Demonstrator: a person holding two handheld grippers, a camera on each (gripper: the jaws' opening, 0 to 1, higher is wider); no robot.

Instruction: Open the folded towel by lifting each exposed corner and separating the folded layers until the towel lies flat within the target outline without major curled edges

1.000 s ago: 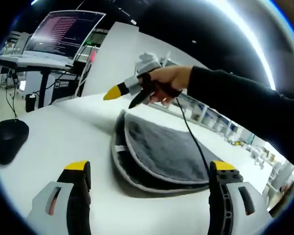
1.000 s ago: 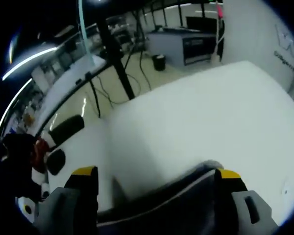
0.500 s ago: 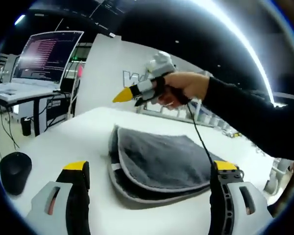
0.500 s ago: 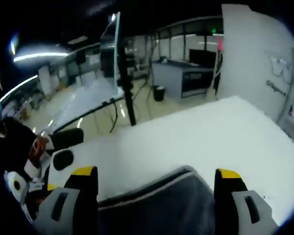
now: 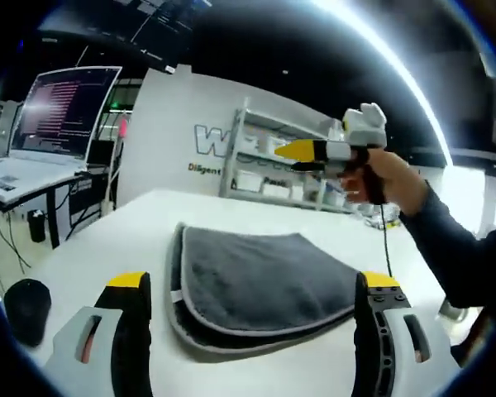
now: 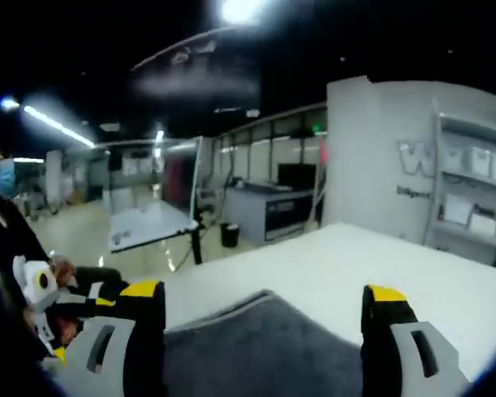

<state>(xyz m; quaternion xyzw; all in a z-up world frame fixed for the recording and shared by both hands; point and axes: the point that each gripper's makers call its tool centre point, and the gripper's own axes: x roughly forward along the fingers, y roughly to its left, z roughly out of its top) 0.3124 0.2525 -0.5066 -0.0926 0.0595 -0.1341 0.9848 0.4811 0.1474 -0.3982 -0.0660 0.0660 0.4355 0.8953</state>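
The folded towel [image 5: 260,285] lies on the white bench [image 5: 107,248], straight ahead of the left gripper [image 5: 252,351], whose jaws stand wide and empty. The left is nearer, I judge. The right gripper [image 5: 302,157] hangs above the towel's far side; its own view shows the jaws apart, holding nothing. Wall lettering [image 5: 211,141] starts "W"; the rest is unreadable.

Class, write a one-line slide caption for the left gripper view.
Folded grey towel on the white table, framed by the open left gripper; right gripper raised above it.
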